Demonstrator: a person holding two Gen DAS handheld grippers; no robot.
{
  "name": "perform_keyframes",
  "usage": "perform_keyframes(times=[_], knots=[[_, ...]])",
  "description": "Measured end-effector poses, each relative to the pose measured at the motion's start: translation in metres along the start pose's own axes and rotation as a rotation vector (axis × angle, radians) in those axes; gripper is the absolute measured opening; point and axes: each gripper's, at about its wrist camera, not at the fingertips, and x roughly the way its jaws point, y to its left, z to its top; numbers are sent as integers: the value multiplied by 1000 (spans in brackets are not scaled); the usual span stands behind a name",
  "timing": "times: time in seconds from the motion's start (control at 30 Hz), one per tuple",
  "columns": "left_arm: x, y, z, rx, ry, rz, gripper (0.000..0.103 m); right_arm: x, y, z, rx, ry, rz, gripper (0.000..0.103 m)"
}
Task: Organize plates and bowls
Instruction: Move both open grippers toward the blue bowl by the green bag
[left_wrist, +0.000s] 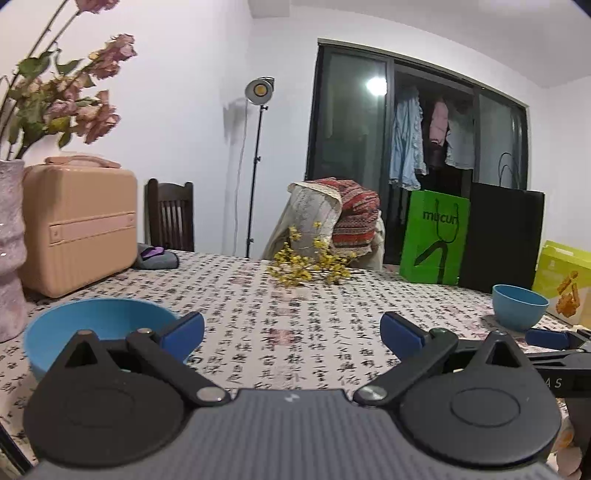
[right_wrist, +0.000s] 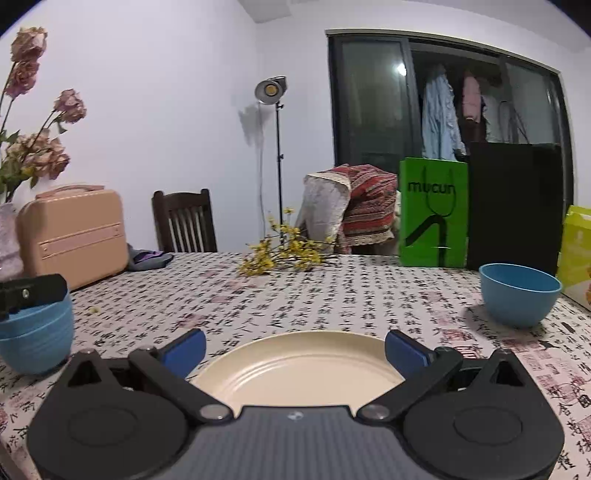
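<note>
The left tool (left_wrist: 291, 332) stands wide open above the bench (left_wrist: 280, 295), nothing between its blue pads (left_wrist: 183, 329). Just beyond its left finger sits a large blue bowl (left_wrist: 92, 321); the finger and tool body cover the bowl's near rim and lower wall. In the right wrist view that same spot shows as stacked blue bowls (right_wrist: 35, 338), cut by the frame edge and partly hidden behind a black piece of the left tool, so their count cannot be read with certainty.

The right tool (right_wrist: 295, 350) is also spread wide and grips nothing. A cream plate (right_wrist: 299, 365) lies flat on the bench between its fingers; the plate's near edge is hidden under the tool body, and whether the pads touch its rim cannot be told. A small blue bowl (right_wrist: 519, 293) stands upright well to the right, near a black bag (right_wrist: 513, 206) and a green bag (right_wrist: 434, 214) at the far edge. In the left wrist view this small bowl (left_wrist: 519, 306) sits just beyond a sliver of the right tool.

A yellow box (left_wrist: 565, 284) is cropped at the right edge. Yellow flowers (right_wrist: 280, 251) lie at the far middle, slightly blurred. A peach case (left_wrist: 77, 225) stands far left.
</note>
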Motion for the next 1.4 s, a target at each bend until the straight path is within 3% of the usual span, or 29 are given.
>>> perform_keyframes(times=[0.27, 0.8, 1.4], knots=[[17, -21, 7, 1, 24, -83, 103, -3, -23, 5, 23, -12, -58, 103], [43, -53, 23, 36, 34, -170, 103, 8, -57, 20, 75, 19, -135, 103], [57, -66, 56, -13, 89, -299, 103, -23, -67, 46, 105, -13, -261, 103]])
